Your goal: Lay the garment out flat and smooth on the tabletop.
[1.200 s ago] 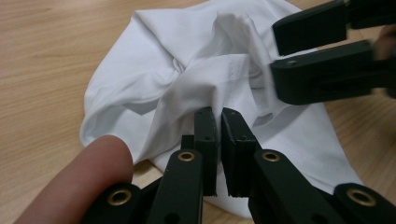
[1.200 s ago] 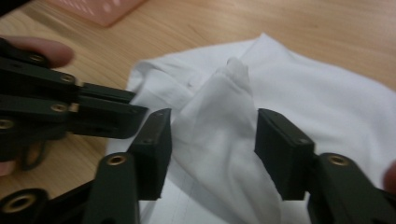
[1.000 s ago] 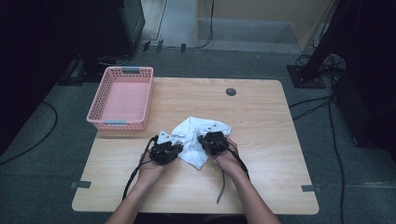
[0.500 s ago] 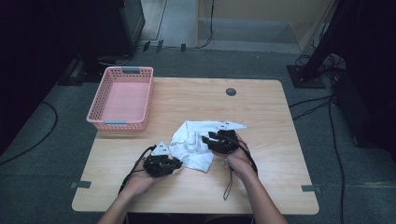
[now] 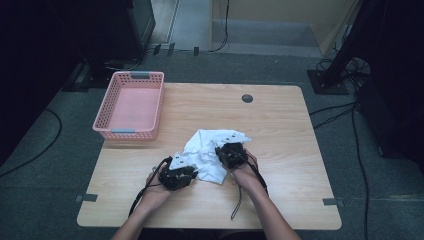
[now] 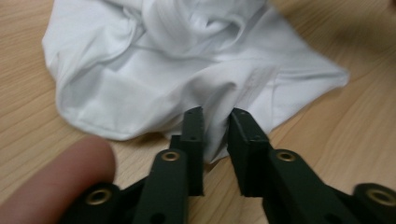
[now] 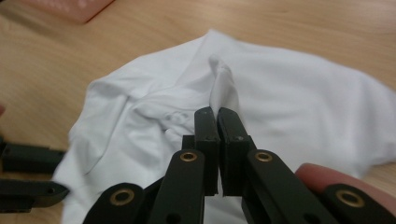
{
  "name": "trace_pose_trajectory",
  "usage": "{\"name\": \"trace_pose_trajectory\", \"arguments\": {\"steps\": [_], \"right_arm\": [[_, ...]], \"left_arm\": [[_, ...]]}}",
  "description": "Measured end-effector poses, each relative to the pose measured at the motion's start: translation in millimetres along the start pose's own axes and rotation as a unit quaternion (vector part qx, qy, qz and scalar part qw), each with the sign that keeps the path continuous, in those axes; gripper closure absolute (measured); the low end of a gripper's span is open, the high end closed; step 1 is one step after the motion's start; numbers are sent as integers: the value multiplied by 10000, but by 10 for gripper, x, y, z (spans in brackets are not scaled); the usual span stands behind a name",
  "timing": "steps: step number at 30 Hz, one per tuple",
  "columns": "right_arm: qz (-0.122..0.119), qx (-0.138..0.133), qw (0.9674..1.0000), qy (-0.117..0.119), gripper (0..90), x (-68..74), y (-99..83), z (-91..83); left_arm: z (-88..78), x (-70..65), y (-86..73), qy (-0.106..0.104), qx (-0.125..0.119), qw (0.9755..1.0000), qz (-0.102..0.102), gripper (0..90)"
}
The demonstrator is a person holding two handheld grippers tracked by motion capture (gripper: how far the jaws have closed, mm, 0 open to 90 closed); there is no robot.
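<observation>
A crumpled white cloth (image 5: 207, 150) lies on the wooden table (image 5: 280, 125). My left gripper (image 5: 190, 172) is at the cloth's near-left edge. In the left gripper view its jaws (image 6: 215, 116) have just been closing, and they pinch a fold of the cloth (image 6: 154, 65) across a narrow gap. My right gripper (image 5: 221, 153) is over the cloth's right side. In the right gripper view the right gripper (image 7: 217, 114) is shut tight, and a peak of the cloth (image 7: 289, 88) stands up from its tips.
A pink mesh basket (image 5: 129, 105) stands at the table's far left, with nothing in it. A dark round grommet (image 5: 247, 98) is set near the far edge. Cables trail from both grippers toward the near edge. The left gripper's jaws (image 7: 28, 177) show at the left of the right gripper view.
A second ago both grippers were close together on the cloth. The left one has drawn back toward the near left, the right has shifted slightly right, and the cloth has been pulled wider.
</observation>
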State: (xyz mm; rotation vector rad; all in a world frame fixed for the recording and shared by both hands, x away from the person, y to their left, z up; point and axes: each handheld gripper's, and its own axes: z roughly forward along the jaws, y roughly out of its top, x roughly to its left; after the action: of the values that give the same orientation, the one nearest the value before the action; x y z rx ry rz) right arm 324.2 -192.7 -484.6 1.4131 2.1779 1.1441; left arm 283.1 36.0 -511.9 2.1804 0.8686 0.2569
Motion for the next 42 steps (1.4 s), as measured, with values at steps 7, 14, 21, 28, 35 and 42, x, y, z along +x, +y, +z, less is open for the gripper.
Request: {"name": "trace_pose_trajectory", "arguments": {"steps": [7,14,21,28,35,42], "right_arm": [[626,-420,9965,-360,894,-412,51,-214],[1201,-656,9875,-787,894,-816,13,-359],[1350,-1008,9816,-898,891,-974,28,-455],[1341,-1111,9812,-837,873,-918,82,-445],[1152,-1077,9834,-898,753,-773,73,-469],[367,-666,9965,-351,734,-308,-91,-451]], "left_arm": [[-95,53,-67,-277,114,9995,-88,884],[-201,-57,-154,-904,413,9949,195,895],[-330,-118,-29,-1640,227,9853,420,678],[-76,31,271,-295,-209,9992,-139,616],[259,12,508,239,-191,9992,-265,622],[462,-18,543,428,274,9987,-70,596]]}}
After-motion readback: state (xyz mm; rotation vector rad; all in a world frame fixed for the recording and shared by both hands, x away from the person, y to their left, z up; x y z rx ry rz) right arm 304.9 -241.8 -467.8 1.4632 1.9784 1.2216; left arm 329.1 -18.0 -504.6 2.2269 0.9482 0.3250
